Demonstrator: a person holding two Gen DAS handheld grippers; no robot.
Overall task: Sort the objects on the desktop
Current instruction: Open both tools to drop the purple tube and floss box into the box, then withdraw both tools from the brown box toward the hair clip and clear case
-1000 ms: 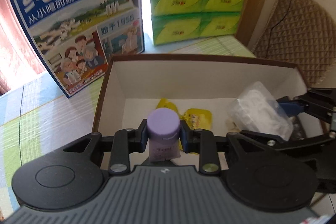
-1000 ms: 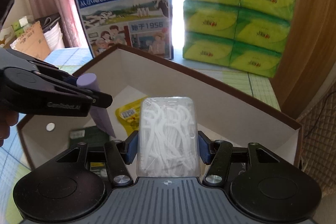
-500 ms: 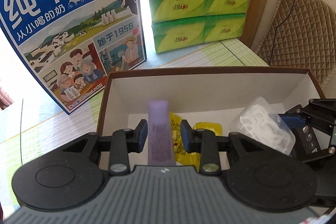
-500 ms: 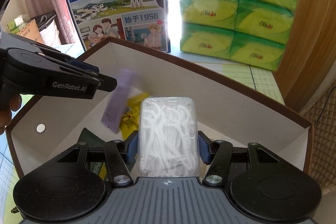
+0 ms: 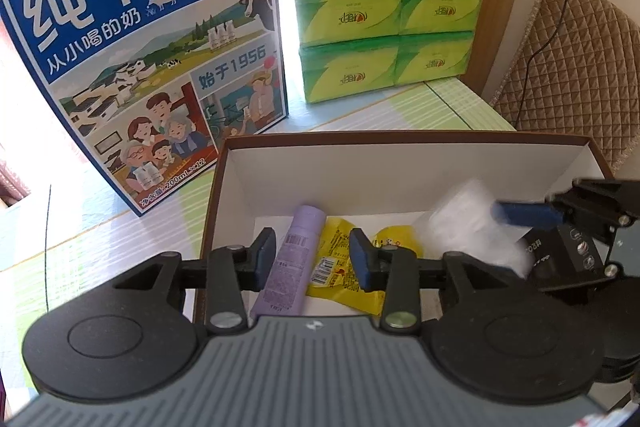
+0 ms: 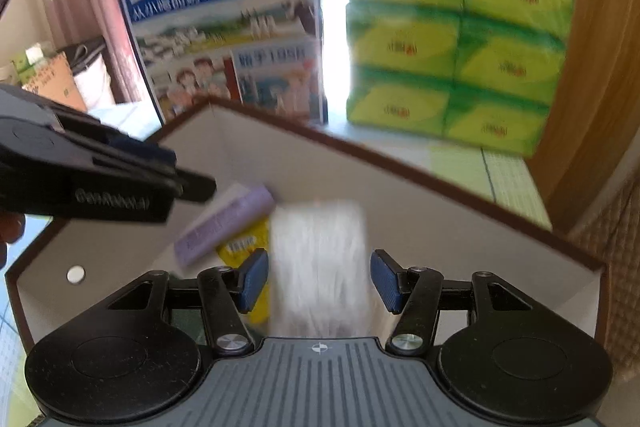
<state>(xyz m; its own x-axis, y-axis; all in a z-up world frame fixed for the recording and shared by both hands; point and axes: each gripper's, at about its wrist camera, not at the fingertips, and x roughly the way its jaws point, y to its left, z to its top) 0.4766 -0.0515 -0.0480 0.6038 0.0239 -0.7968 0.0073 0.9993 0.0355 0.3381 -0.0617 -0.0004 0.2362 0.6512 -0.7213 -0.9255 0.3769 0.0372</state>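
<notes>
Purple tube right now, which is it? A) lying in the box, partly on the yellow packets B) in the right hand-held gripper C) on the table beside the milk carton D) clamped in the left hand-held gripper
A: the purple tube lies in the box, overlapping the yellow packets; the left hand-held gripper is open above it.

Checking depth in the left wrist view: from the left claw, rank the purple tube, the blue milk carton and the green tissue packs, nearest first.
1. Purple tube: lying in the box, between the open left claw's fingers.
2. Blue milk carton: standing behind the box, to the left.
3. Green tissue packs: stacked farther back, to the right.
</notes>
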